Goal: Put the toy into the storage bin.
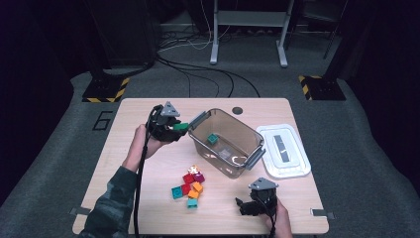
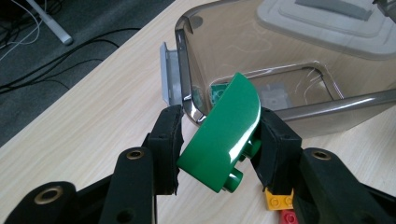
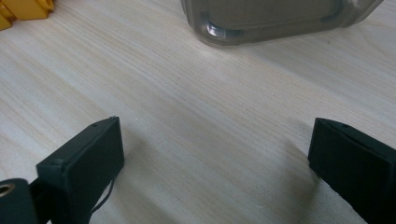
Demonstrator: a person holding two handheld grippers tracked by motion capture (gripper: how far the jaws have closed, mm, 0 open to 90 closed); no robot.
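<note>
My left gripper (image 1: 177,130) is shut on a green curved brick (image 2: 224,133), held tilted in the air just outside the left corner of the clear plastic bin (image 1: 195,144). The same green curved brick (image 1: 181,127) shows at the bin's near-left rim. A small teal brick (image 1: 213,139) lies inside the bin (image 2: 299,109). My right gripper (image 1: 243,207) rests low over the bare table near the front right, jaws wide apart with nothing between them, and the right gripper (image 3: 215,163) faces the bin (image 3: 275,21).
A heap of several loose bricks (image 1: 190,186), red, orange, teal and magenta, lies on the wooden table (image 1: 124,163) in front of the bin. The bin's white lid (image 1: 285,151) lies flat to its right. A person's sleeve and hands reach in from the front edge.
</note>
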